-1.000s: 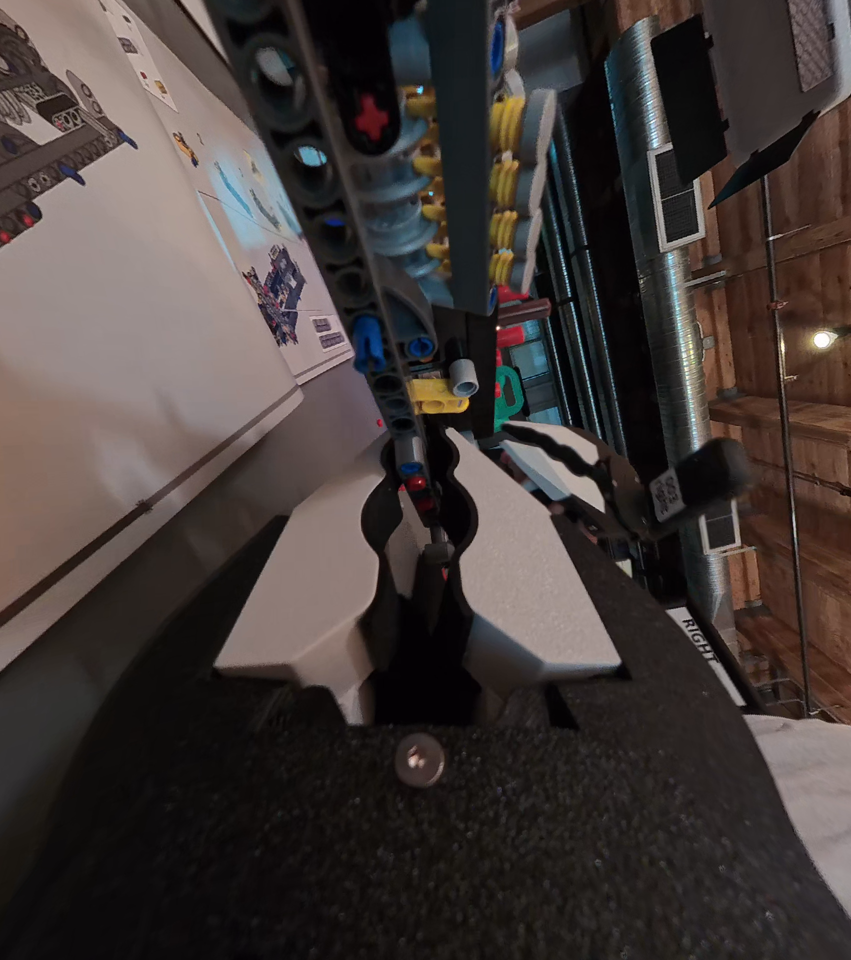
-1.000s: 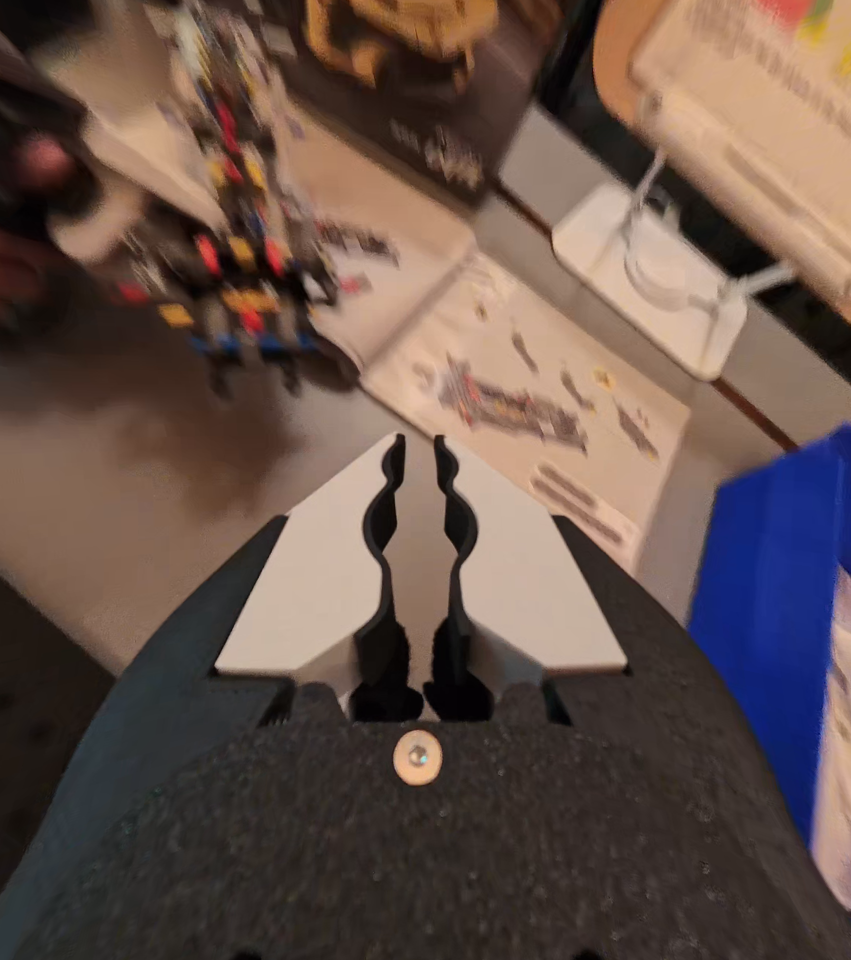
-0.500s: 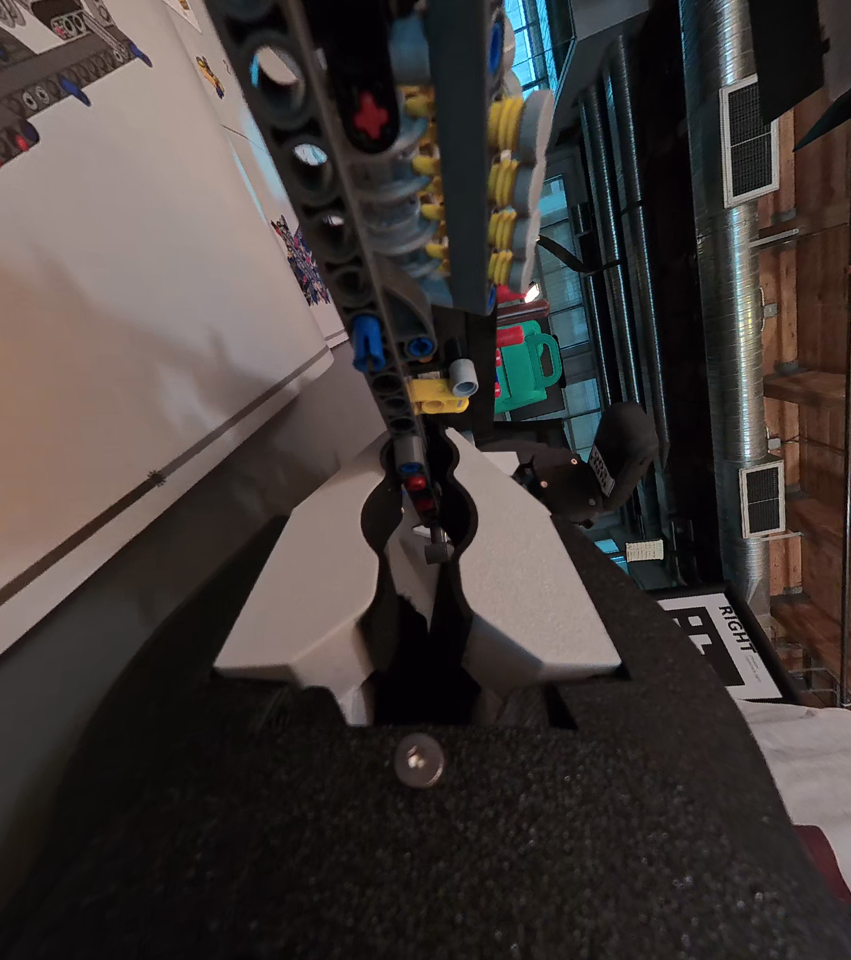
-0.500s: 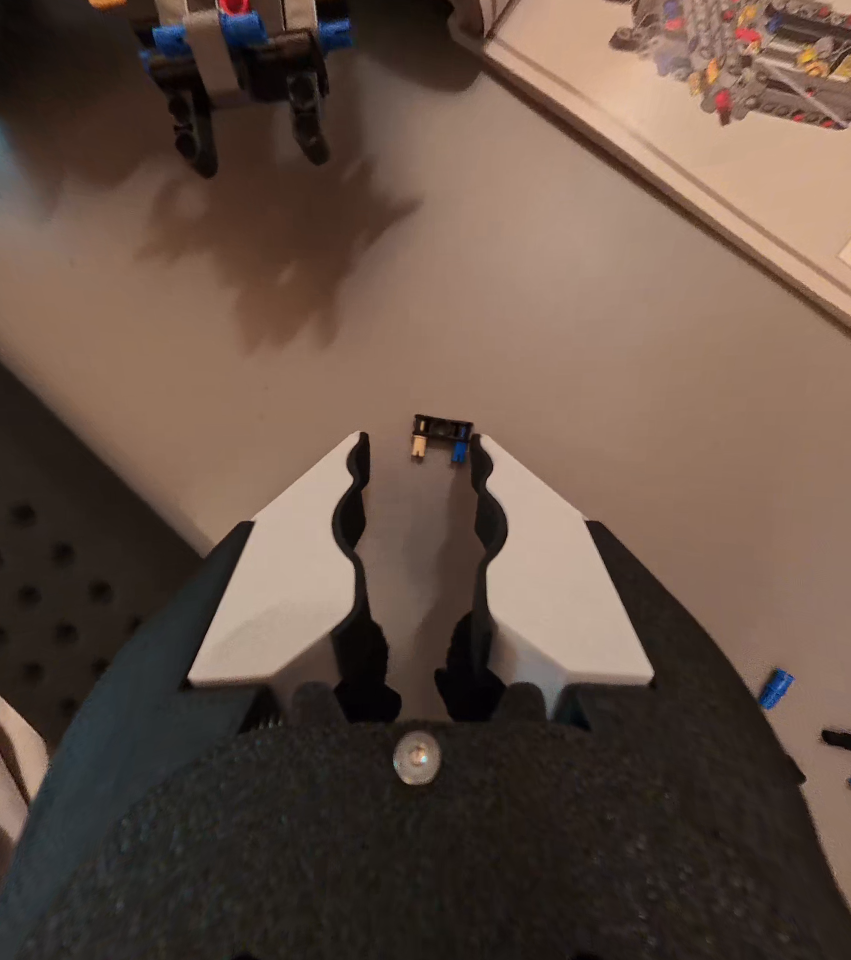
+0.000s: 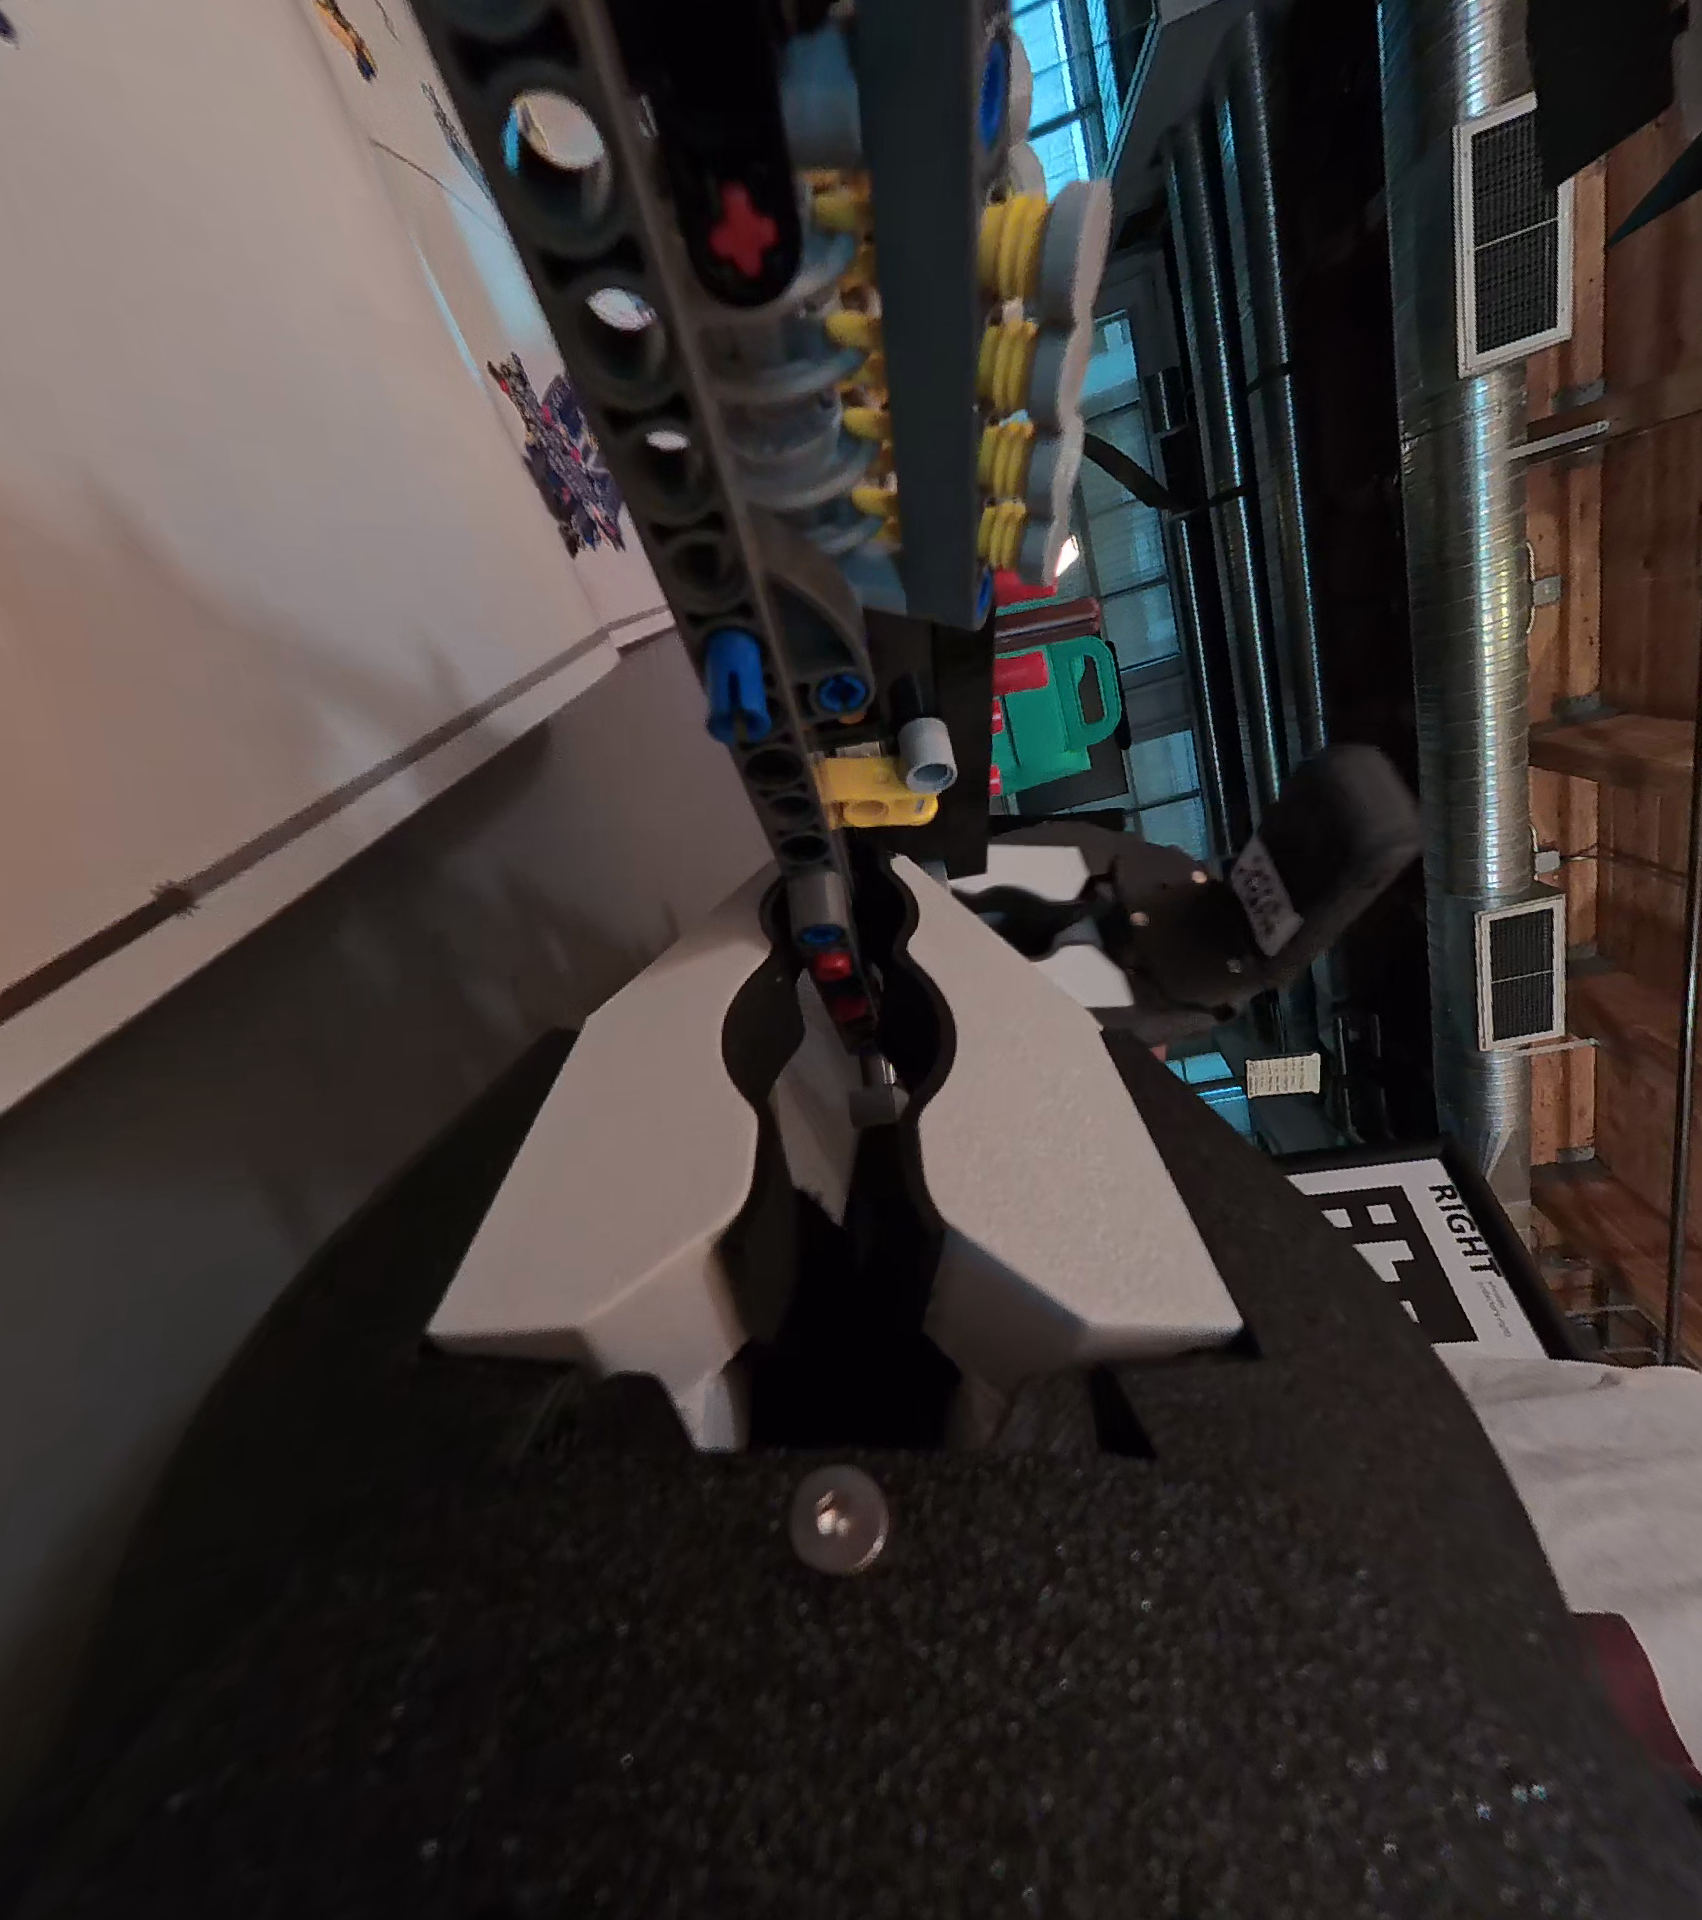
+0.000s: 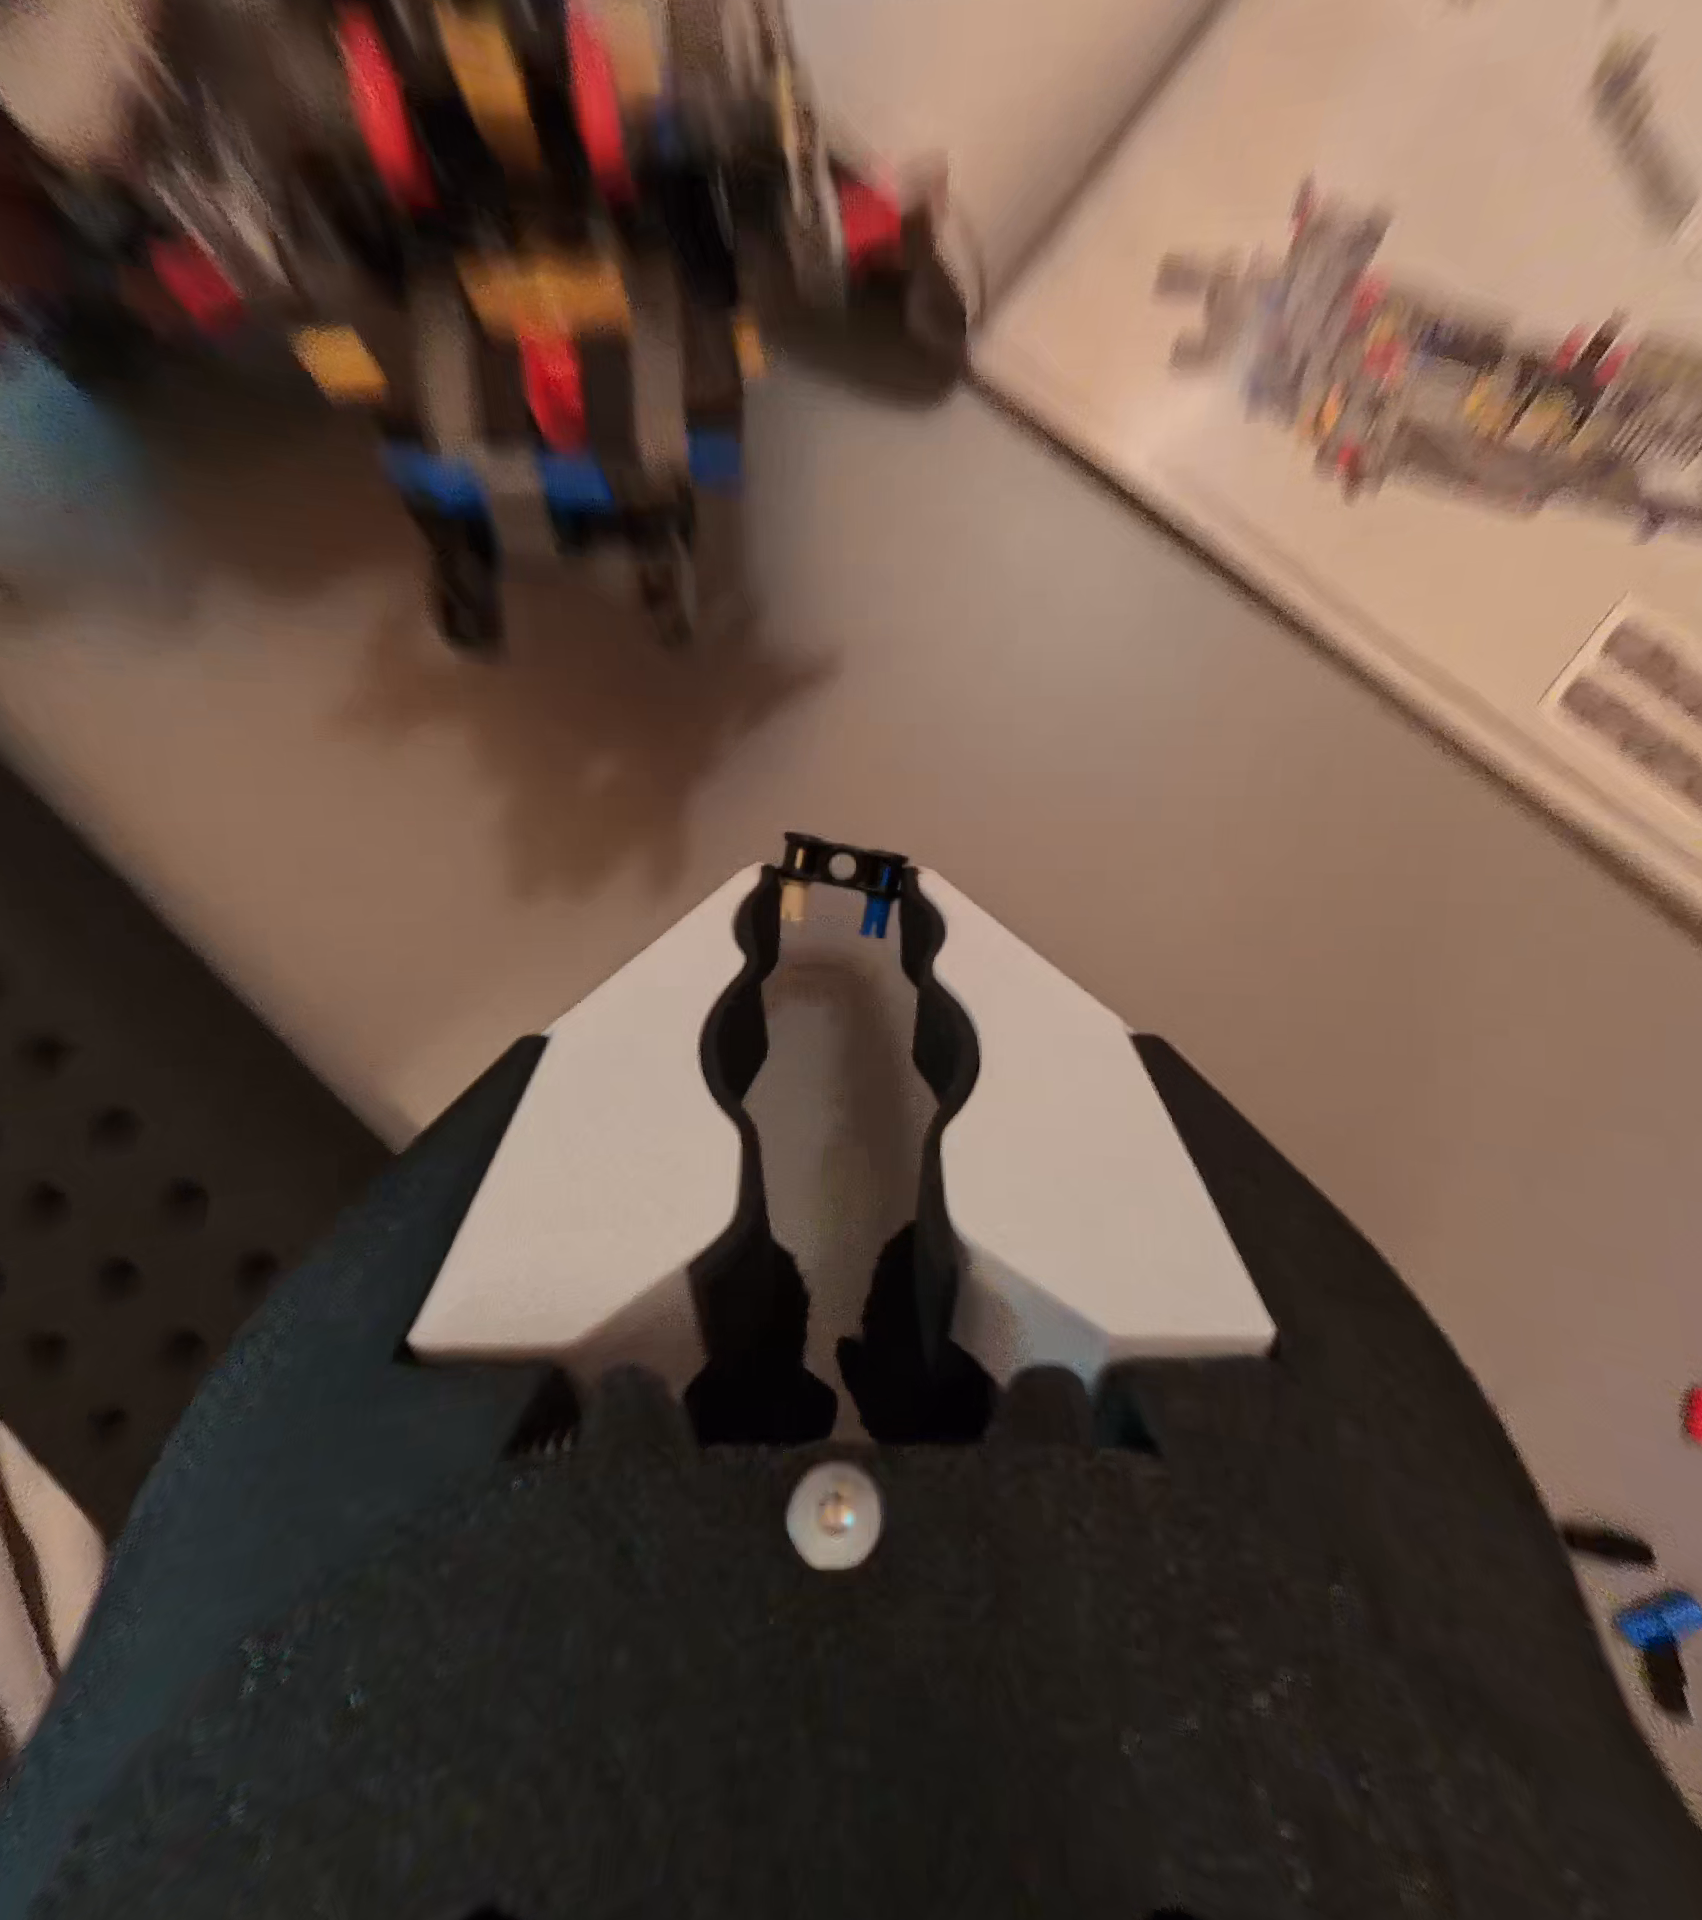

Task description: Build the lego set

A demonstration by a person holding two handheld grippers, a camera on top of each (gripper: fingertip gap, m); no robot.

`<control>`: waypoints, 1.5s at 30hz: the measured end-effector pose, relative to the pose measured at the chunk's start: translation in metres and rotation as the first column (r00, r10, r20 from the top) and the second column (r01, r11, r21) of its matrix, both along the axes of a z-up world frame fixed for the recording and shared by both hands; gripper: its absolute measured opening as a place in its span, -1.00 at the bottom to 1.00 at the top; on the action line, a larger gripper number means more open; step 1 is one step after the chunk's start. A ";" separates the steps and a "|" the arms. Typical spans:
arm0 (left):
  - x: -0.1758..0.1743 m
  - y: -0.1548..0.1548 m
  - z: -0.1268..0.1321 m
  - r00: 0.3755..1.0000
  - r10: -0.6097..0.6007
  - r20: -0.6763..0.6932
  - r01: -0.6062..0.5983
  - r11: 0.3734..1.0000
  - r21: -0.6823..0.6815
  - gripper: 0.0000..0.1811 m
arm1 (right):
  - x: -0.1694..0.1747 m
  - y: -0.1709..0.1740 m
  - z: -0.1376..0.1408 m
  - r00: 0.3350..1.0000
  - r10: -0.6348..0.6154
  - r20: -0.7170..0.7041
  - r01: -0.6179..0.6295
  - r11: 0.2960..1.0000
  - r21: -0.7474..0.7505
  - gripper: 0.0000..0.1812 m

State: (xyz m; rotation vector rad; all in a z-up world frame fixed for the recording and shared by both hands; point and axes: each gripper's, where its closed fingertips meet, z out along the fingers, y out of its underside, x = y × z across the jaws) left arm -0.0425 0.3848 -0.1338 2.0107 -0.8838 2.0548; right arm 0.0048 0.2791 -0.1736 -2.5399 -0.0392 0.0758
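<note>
My left gripper (image 5: 842, 914) is shut on the lower end of the lego model (image 5: 785, 343), a long dark-grey beam frame with yellow, red and blue parts, held up above the table. The model shows blurred in the right wrist view (image 6: 514, 312), at the upper left. My right gripper (image 6: 842, 878) is shut on a small black lego piece (image 6: 842, 864) with a tan pin and a blue pin, pinched across its ends at the fingertips, above the grey table (image 6: 1086, 810). The right gripper also shows in the left wrist view (image 5: 1190, 935), behind the model.
The open instruction booklet (image 6: 1449, 416) lies at the upper right, and to the left in the left wrist view (image 5: 151, 520). Loose red, blue and black pieces (image 6: 1657, 1621) lie at the right edge. A black perforated mat (image 6: 47, 1143) borders the table on the left.
My right gripper dropped to the small black piece on the table, closed on its ends and lifted it toward the model. My left gripper kept hold of the model, tilting slightly.
</note>
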 end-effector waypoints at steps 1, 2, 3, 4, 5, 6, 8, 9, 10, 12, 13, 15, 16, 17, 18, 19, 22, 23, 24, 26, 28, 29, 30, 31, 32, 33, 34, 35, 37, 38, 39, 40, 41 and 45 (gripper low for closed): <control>0.001 -0.003 0.000 1.000 -0.007 -0.001 0.007 1.000 -0.005 -0.93 | -0.005 0.010 0.020 1.000 0.004 -0.026 -0.001 0.994 0.111 -0.76; 0.001 -0.007 -0.001 1.000 -0.014 -0.003 0.013 1.000 -0.010 -0.93 | -0.014 0.019 0.043 0.998 0.024 -0.059 -0.010 0.973 0.232 -0.76; 0.002 -0.010 -0.002 1.000 -0.021 -0.007 0.021 1.000 -0.015 -0.93 | -0.024 0.026 0.065 0.994 0.057 -0.092 -0.022 0.940 0.342 -0.76; 0.003 -0.014 -0.003 1.000 -0.030 -0.011 0.029 0.999 -0.018 -0.92 | -0.037 0.031 0.084 0.988 0.099 -0.122 -0.037 0.903 0.428 -0.77; 0.003 -0.017 -0.004 0.999 -0.037 -0.015 0.037 0.999 -0.018 -0.93 | -0.051 0.036 0.097 0.978 0.150 -0.145 -0.061 0.871 0.487 -0.76; 0.004 -0.021 -0.005 0.999 -0.045 -0.018 0.045 0.999 -0.018 -0.93 | -0.064 0.039 0.105 0.969 0.200 -0.143 -0.098 0.847 0.522 -0.76; 0.004 -0.027 -0.006 0.998 -0.057 -0.021 0.056 0.998 -0.021 -0.93 | -0.081 0.049 0.110 0.969 0.239 -0.061 -0.167 0.816 0.553 -0.76; 0.005 -0.028 -0.007 0.998 -0.057 -0.025 0.057 0.998 -0.021 -0.93 | -0.088 0.055 0.109 0.969 0.247 -0.021 -0.195 0.813 0.549 -0.76; 0.005 -0.030 -0.007 0.998 -0.057 -0.028 0.057 0.998 -0.020 -0.93 | -0.098 0.060 0.106 0.963 0.269 0.003 -0.231 0.817 0.528 -0.76; 0.005 -0.032 -0.008 0.998 -0.055 -0.031 0.054 0.998 -0.020 -0.93 | -0.112 0.072 0.094 0.953 0.297 0.066 -0.294 0.846 0.446 -0.76; 0.005 -0.032 -0.008 0.998 -0.052 -0.032 0.051 0.998 -0.021 -0.93 | -0.115 0.077 0.088 0.944 0.307 0.119 -0.328 0.855 0.402 -0.76; 0.005 -0.032 -0.008 0.998 -0.053 -0.034 0.052 0.998 -0.021 -0.93 | -0.116 0.085 0.080 0.924 0.306 0.228 -0.370 0.865 0.338 -0.76; 0.004 -0.032 -0.009 0.998 -0.052 -0.035 0.051 0.999 -0.019 -0.93 | -0.115 0.088 0.077 0.913 0.309 0.267 -0.385 0.868 0.314 -0.76; 0.004 -0.031 -0.009 0.998 -0.051 -0.037 0.050 0.999 -0.017 -0.93 | -0.114 0.090 0.075 0.905 0.306 0.295 -0.391 0.872 0.294 -0.76; 0.004 -0.031 -0.009 0.998 -0.048 -0.039 0.048 0.999 -0.016 -0.93 | -0.112 0.091 0.074 0.899 0.305 0.316 -0.393 0.878 0.272 -0.76; 0.004 -0.030 -0.009 0.998 -0.045 -0.040 0.045 0.999 -0.015 -0.93 | -0.110 0.090 0.072 0.892 0.308 0.331 -0.397 0.883 0.248 -0.76; 0.003 -0.025 -0.010 0.999 -0.031 -0.041 0.031 0.999 -0.007 -0.93 | -0.101 0.087 0.070 0.884 0.294 0.365 -0.383 0.902 0.200 -0.76; 0.003 -0.024 -0.010 0.999 -0.028 -0.042 0.028 1.000 -0.003 -0.93 | -0.099 0.086 0.068 0.884 0.293 0.364 -0.378 0.906 0.189 -0.76; 0.003 -0.024 -0.009 0.999 -0.027 -0.041 0.027 1.000 -0.003 -0.93 | -0.098 0.085 0.066 0.887 0.294 0.356 -0.374 0.910 0.179 -0.76; 0.003 -0.024 -0.008 0.999 -0.028 -0.038 0.028 1.000 -0.003 -0.93 | -0.099 0.084 0.062 0.889 0.307 0.341 -0.377 0.912 0.161 -0.76; 0.003 -0.025 -0.008 0.999 -0.029 -0.038 0.029 1.000 0.006 -0.93 | -0.104 0.085 0.063 0.890 0.314 0.332 -0.386 0.905 0.180 -0.76; 0.003 -0.025 -0.009 0.999 -0.030 -0.038 0.031 0.999 0.011 -0.93 | -0.108 0.085 0.063 0.891 0.324 0.319 -0.394 0.900 0.186 -0.76; 0.003 -0.025 -0.009 0.999 -0.031 -0.040 0.032 0.999 0.016 -0.93 | -0.111 0.085 0.065 0.893 0.329 0.308 -0.398 0.896 0.198 -0.76; 0.004 -0.025 -0.010 0.999 -0.031 -0.041 0.031 0.999 0.019 -0.93 | -0.113 0.086 0.067 0.894 0.332 0.299 -0.402 0.891 0.211 -0.76; 0.004 -0.025 -0.010 0.999 -0.030 -0.043 0.031 0.999 0.019 -0.93 | -0.115 0.086 0.068 0.897 0.335 0.290 -0.403 0.888 0.220 -0.76; 0.004 -0.025 -0.011 0.999 -0.029 -0.045 0.030 0.999 0.019 -0.93 | -0.116 0.086 0.068 0.900 0.334 0.281 -0.400 0.888 0.226 -0.76; 0.004 -0.024 -0.012 0.999 -0.026 -0.048 0.027 0.999 0.020 -0.93 | -0.118 0.086 0.069 0.904 0.338 0.260 -0.399 0.886 0.236 -0.76; 0.004 -0.023 -0.012 0.999 -0.022 -0.049 0.023 1.000 0.021 -0.93 | -0.122 0.086 0.070 0.911 0.341 0.230 -0.394 0.886 0.245 -0.76; 0.004 -0.023 -0.011 0.999 -0.026 -0.045 0.027 0.999 0.017 -0.93 | -0.121 0.085 0.066 0.926 0.325 0.192 -0.365 0.900 0.238 -0.76; 0.003 -0.024 -0.011 0.999 -0.027 -0.043 0.028 0.999 0.017 -0.93 | -0.114 0.086 0.063 0.934 0.293 0.206 -0.336 0.915 0.223 -0.76; 0.003 -0.024 -0.010 0.999 -0.027 -0.040 0.028 0.999 0.019 -0.93 | -0.107 0.086 0.059 0.937 0.269 0.221 -0.314 0.927 0.205 -0.76; 0.003 -0.024 -0.009 0.999 -0.028 -0.036 0.028 0.999 0.021 -0.93 | -0.104 0.085 0.056 0.940 0.257 0.223 -0.301 0.934 0.192 -0.76; 0.003 -0.024 -0.008 0.999 -0.026 -0.033 0.027 0.999 0.023 -0.93 | -0.102 0.085 0.054 0.945 0.243 0.218 -0.285 0.940 0.186 -0.75; 0.004 -0.021 -0.008 0.999 -0.012 -0.032 0.013 0.999 0.029 -0.93 | -0.103 0.081 0.044 0.960 0.231 0.160 -0.252 0.960 0.125 -0.76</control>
